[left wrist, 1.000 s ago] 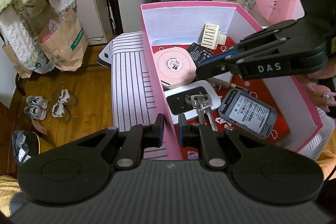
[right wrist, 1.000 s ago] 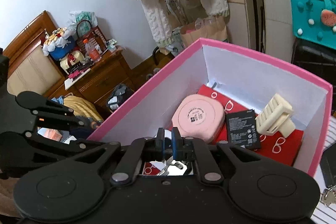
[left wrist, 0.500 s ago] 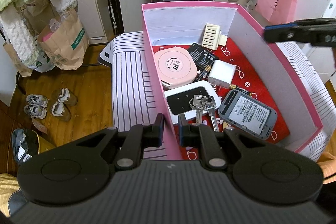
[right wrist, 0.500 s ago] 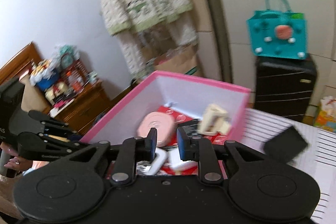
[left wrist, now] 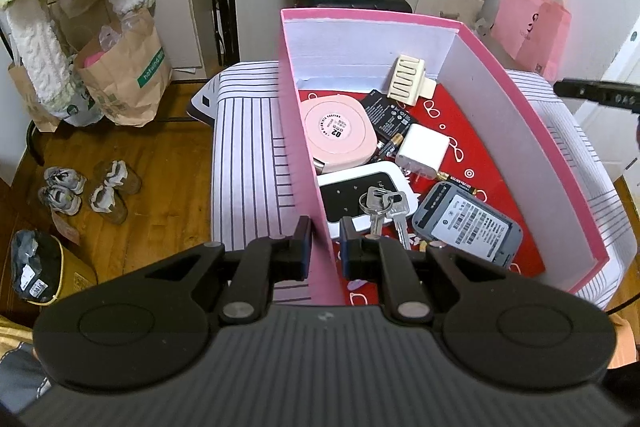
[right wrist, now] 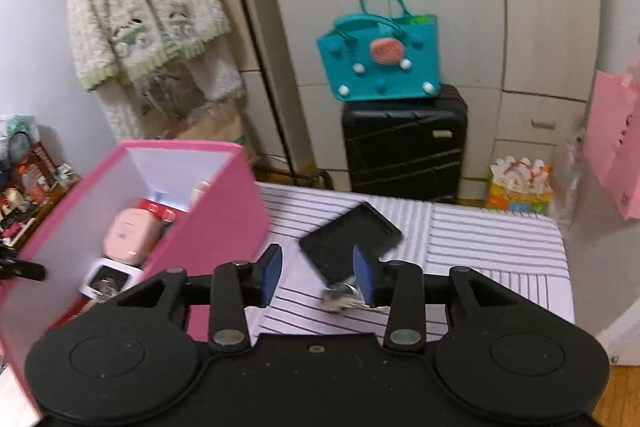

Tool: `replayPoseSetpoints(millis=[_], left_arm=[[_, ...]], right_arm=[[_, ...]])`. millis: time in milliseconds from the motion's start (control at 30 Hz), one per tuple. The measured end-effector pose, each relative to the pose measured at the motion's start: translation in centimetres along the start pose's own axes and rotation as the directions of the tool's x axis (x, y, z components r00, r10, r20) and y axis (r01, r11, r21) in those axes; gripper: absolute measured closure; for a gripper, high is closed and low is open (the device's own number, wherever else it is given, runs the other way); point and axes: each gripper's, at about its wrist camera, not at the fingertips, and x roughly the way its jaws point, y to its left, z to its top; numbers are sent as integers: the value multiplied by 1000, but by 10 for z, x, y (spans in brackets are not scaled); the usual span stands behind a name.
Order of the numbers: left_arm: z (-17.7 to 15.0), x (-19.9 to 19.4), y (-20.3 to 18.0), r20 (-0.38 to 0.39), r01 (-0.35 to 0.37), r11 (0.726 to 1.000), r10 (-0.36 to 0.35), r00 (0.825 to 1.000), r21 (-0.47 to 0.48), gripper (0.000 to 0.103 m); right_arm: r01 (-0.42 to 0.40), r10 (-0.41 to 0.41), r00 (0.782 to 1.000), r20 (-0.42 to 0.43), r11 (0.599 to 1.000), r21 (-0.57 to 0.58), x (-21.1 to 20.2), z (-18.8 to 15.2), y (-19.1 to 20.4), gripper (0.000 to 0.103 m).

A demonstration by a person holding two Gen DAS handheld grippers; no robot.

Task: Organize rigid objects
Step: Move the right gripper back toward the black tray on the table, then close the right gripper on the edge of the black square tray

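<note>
The black flat case (right wrist: 351, 241) is seen lying diagonally on the striped tabletop (right wrist: 492, 247), just ahead of the wide-open, empty right claw (right wrist: 317, 275), while the left claw (left wrist: 323, 251) is clamped on the pink box wall (left wrist: 308, 163).

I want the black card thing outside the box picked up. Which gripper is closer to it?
Right. The right gripper is open just in front of the black case; the left gripper straddles the pink box wall.
</note>
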Motion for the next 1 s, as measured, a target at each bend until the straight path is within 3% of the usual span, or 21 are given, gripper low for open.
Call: replayPoseSetpoints(millis=[233,467,533,667,833,1000], left_arm=[[1,0,-1,-3,-6,1000,6,1000,-1,91],[1,0,-1,-5,-6,1000,6,1000,-8,91],[1,0,0,-5,-7,1000,7,1000,-9,91],[1,0,0,-5,-11,1000,11,1000,-22,91],[1,0,-1,-11,-12,1000,12,1000,-23,91],[1,1,-1,-9,-15,1000,15,1000,-20,91]], right_arm=[[-28,31,998,-53,997,65,36,-9,-20,35],[-20,30,994,-105,996,92,85,-5,-24,27],[-19,30,994,-109,995,103,96,-2,-25,13],[-72,91,991,-95,979,189,115,2,-28,3],[-15,26,996,-86,992,126,129,6,-16,0],[73,-76,993,-91,997,-36,141,7,1,0]])
